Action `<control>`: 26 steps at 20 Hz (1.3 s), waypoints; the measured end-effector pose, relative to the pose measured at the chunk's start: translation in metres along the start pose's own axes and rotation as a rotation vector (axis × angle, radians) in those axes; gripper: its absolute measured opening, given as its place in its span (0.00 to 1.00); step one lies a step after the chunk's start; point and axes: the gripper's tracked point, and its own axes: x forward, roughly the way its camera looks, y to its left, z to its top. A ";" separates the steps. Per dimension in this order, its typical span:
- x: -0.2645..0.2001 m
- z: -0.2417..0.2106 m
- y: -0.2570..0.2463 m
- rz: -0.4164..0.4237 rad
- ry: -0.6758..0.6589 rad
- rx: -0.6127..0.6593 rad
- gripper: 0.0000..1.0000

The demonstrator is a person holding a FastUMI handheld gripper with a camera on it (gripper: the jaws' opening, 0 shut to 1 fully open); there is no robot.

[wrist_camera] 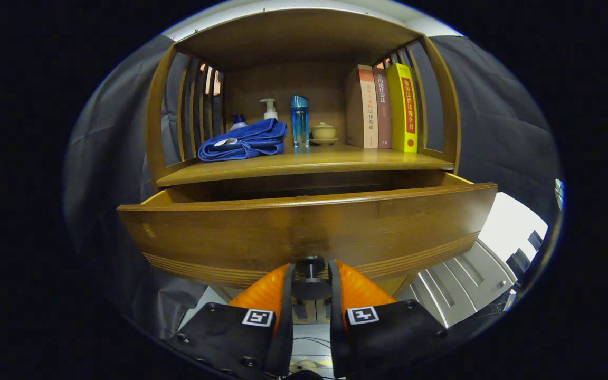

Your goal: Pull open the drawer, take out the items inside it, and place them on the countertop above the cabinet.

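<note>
between the tongs (310,287), knob (310,274) of open drawer (304,232)

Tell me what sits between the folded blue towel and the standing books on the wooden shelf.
In the gripper view, a clear blue bottle and a small lidded ceramic pot stand between the folded blue towel and the books.

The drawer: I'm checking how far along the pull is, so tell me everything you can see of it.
The drawer is wooden, warm brown with a glossy finish, and its wide front has grooved lines along the lower edge. It stands pulled partway out from under the cabinet's shelf, level, with both side walls showing. Its inside is hidden behind the front panel. A dark round knob sticks out low at the middle of the front, and the gripper has it between both fingers, apparently clamped on it.
</note>
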 end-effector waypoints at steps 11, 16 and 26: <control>-0.035 -0.020 0.002 0.007 0.028 -0.042 0.37; -0.050 -0.026 -0.001 0.004 0.037 -0.035 0.37; -0.082 -0.039 -0.002 -0.002 0.066 -0.036 0.37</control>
